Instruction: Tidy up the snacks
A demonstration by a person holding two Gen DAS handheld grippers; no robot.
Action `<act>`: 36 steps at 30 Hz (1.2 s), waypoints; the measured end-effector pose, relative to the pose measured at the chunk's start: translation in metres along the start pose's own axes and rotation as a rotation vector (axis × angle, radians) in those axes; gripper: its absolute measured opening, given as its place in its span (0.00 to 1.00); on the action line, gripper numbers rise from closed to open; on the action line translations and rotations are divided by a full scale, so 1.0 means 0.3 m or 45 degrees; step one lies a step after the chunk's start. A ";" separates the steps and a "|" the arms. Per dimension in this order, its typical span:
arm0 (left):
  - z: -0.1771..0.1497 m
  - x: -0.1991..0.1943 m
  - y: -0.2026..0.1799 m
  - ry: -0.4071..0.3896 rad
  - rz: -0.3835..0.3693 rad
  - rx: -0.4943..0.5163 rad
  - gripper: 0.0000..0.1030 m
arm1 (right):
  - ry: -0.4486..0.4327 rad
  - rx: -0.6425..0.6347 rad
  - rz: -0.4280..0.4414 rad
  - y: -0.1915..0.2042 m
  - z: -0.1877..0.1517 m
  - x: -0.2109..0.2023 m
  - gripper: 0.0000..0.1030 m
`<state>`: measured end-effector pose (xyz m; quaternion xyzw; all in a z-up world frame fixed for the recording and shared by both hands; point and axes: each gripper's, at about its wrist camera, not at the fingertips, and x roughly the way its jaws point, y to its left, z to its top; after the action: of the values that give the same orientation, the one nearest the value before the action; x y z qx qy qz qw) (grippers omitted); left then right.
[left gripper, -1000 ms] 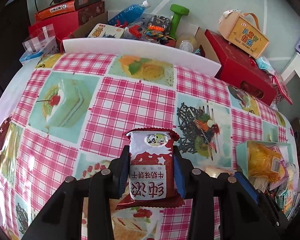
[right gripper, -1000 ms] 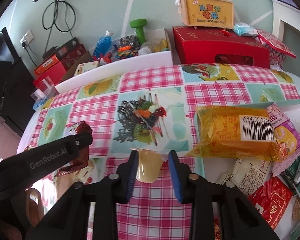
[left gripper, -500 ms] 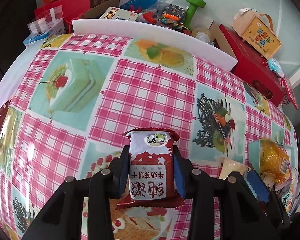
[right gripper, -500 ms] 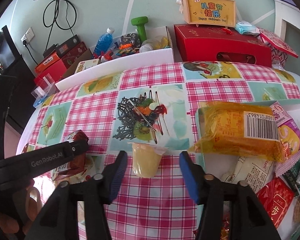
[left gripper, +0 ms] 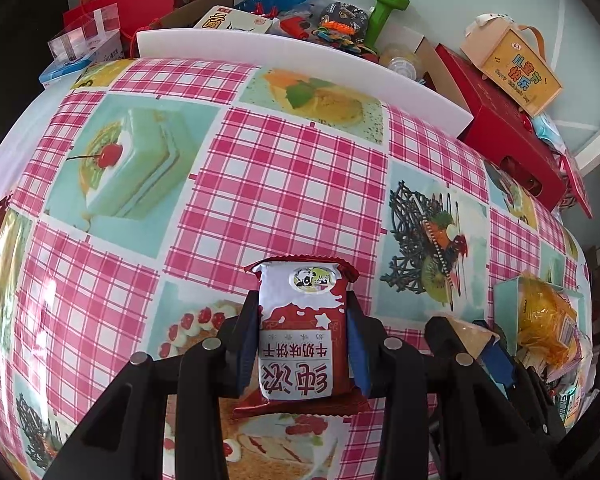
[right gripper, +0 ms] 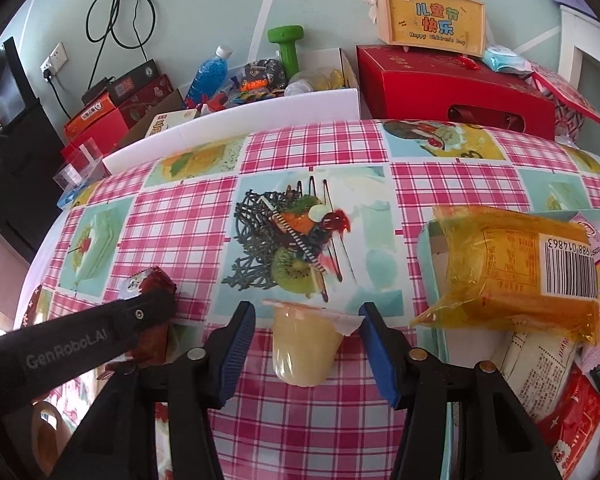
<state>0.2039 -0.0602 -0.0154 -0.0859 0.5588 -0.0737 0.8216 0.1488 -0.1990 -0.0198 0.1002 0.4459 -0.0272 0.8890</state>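
Left gripper is clenched on the milk biscuit packet, pads on its two long side edges about mid-length, packet upright with the print upside down to the camera, held over the near part of the checked tablecloth. Treat the packet as light, a crinkly foil wrap that is slick and springy, with brittle biscuit inside by the look of it: keep the squeeze on the filled body, not the crimped end seals, and don't crush it. Right gripper has just been closing in, but its blue pads stand clear on either side of the jelly cup, so nothing is grasped there yet. The cup lies tipped on the cloth, near centre, its peel lid facing the far side and a lid tab sticking out to the right. Judge it small, light and smooth; it is a tapered plastic wall that can squirt out of the pads, and the film lid could tear. Take it across the wider part just under the rim, not on the tab. The light blue snack box sits to the right, already piled with wrappers, with a yellow cellophane packet overhanging its left rim. The pile looks loose, so set things down gently or it slides.
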 end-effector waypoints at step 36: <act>-0.128 -0.316 -0.343 -0.106 -0.229 0.330 0.40 | -0.237 0.150 -0.125 -0.273 -0.077 -0.487 0.43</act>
<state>0.1311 -0.1420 0.0795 -0.0320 0.5000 -0.2149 0.8383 0.0315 -0.2803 0.0707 0.1273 0.3632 -0.1062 0.9168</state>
